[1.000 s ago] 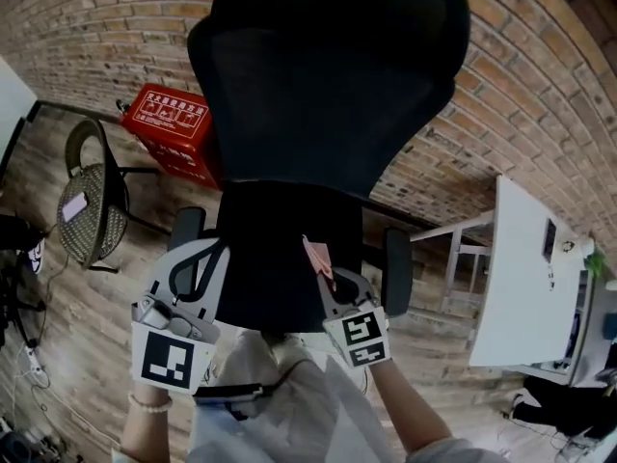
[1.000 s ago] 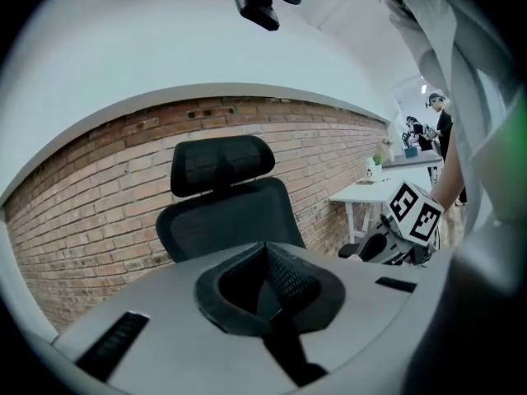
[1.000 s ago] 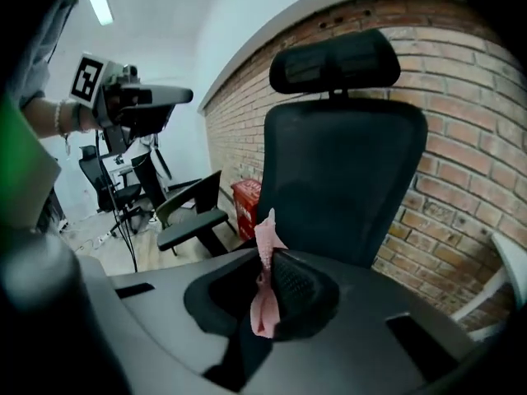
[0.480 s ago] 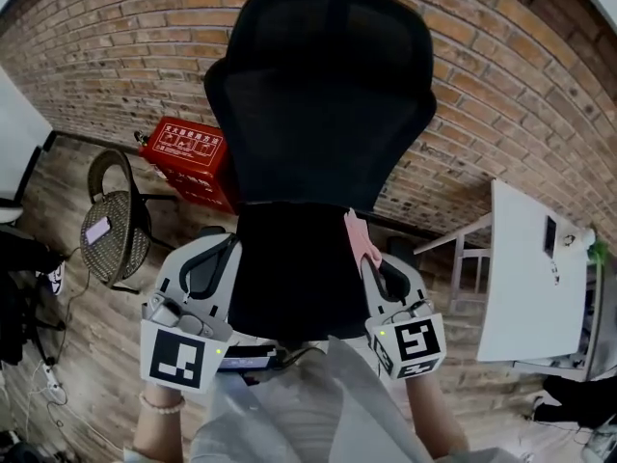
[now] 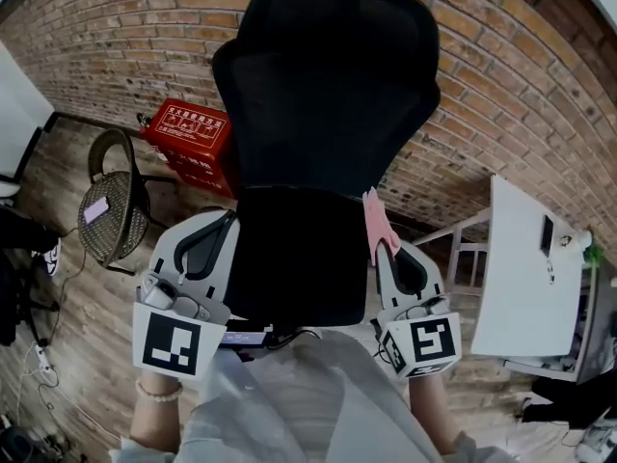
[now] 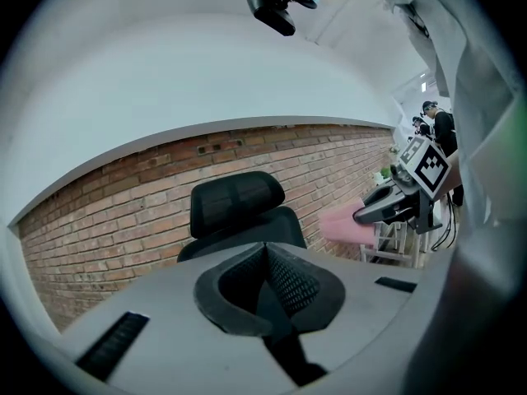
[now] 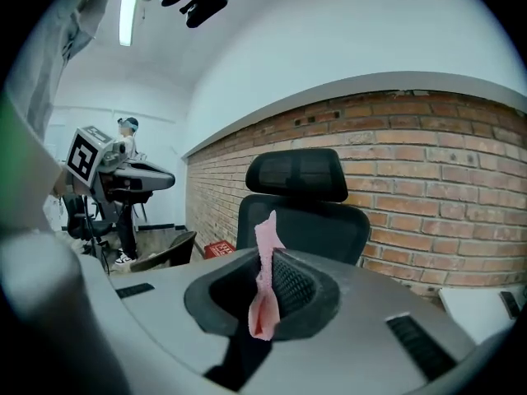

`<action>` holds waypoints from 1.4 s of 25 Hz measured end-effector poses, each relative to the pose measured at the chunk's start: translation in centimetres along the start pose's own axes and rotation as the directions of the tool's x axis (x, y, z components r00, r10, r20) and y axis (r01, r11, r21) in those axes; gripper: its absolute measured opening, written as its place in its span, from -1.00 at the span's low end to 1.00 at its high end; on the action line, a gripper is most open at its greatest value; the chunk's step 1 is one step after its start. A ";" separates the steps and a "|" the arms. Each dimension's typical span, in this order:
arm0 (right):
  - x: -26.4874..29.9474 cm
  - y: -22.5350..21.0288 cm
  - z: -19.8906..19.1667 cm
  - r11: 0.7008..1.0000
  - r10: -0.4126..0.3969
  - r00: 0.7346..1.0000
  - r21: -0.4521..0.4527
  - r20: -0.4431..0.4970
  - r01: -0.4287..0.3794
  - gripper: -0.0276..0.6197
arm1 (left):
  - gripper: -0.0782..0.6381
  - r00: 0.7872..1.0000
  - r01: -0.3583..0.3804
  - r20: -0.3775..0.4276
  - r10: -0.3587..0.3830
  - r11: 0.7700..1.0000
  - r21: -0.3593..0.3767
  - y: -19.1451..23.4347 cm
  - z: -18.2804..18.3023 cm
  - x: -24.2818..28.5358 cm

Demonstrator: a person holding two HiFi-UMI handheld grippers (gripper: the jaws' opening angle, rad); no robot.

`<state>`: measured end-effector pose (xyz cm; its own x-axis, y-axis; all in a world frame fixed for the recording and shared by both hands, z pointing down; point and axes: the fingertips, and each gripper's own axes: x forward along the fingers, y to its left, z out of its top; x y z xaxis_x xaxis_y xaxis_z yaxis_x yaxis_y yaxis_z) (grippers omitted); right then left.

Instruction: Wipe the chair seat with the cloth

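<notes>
The black office chair (image 5: 323, 95) faces me against a brick wall, with its seat (image 5: 294, 258) just below its tall back. My right gripper (image 5: 384, 249) hovers at the seat's right edge, shut on a pink cloth (image 5: 375, 223) that sticks up from the jaws. In the right gripper view the cloth (image 7: 264, 290) hangs pinched between the pads, with the chair (image 7: 300, 208) beyond it. My left gripper (image 5: 228, 225) is at the seat's left edge, shut with nothing in it. The left gripper view shows its pads (image 6: 288, 280) pressed together.
A red box (image 5: 188, 135) stands against the brick wall to the left of the chair. A wicker chair (image 5: 104, 215) is farther left. A white table (image 5: 525, 268) stands on the right. The floor is wood planks (image 5: 58, 326).
My right gripper has carried the pink cloth from over the seat to the seat's right edge. The left gripper has stayed by the left edge. My view has shifted.
</notes>
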<state>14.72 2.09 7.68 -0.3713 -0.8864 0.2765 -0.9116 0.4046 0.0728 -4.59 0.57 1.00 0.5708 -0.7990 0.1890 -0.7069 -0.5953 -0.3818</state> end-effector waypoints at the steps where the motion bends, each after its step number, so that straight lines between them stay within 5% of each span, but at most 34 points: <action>1: 0.0 0.2 0.0 1.000 0.004 1.000 -0.002 0.001 -0.004 -0.74 | -0.73 1.000 0.000 0.000 0.000 1.000 0.003 -0.1 0.0 0.0; 35: 0.6 3.4 -0.6 0.996 0.067 0.998 -0.067 -0.002 -0.067 -0.74 | -0.73 0.999 0.039 0.011 -0.039 0.999 0.010 -1.9 -0.2 0.3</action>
<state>11.47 3.06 8.71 -0.4315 -0.8568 0.2825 -0.8708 0.4774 0.1178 -3.16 1.40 2.00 0.6029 -0.7740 0.1938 -0.6798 -0.6254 -0.3831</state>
